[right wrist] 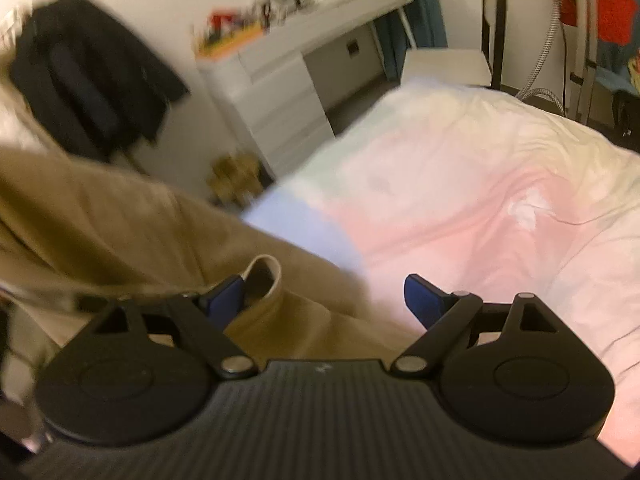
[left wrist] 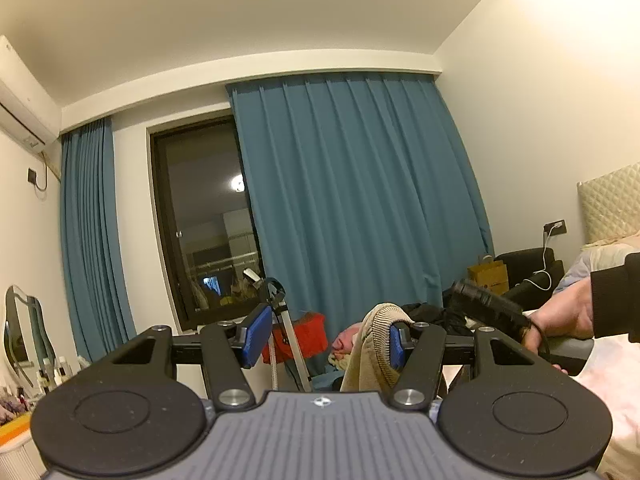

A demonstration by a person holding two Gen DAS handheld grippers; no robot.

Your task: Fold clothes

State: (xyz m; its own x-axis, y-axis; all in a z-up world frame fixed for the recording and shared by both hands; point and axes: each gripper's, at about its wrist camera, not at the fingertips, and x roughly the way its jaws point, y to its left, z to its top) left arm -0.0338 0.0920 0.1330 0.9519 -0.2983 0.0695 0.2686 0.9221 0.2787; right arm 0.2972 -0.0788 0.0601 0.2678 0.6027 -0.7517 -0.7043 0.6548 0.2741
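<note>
The bed lies ahead and below. The tan garment hangs off the left gripper, draped over its right finger, jaws half-open, unclamped. The right gripper, wide open and empty, has its left finger at the garment's cuff.

Sweater left of bed

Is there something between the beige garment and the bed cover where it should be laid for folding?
Nothing visible. In the right wrist view the beige garment hangs beside the open right gripper, and the pink bed cover ahead lies bare.
</note>
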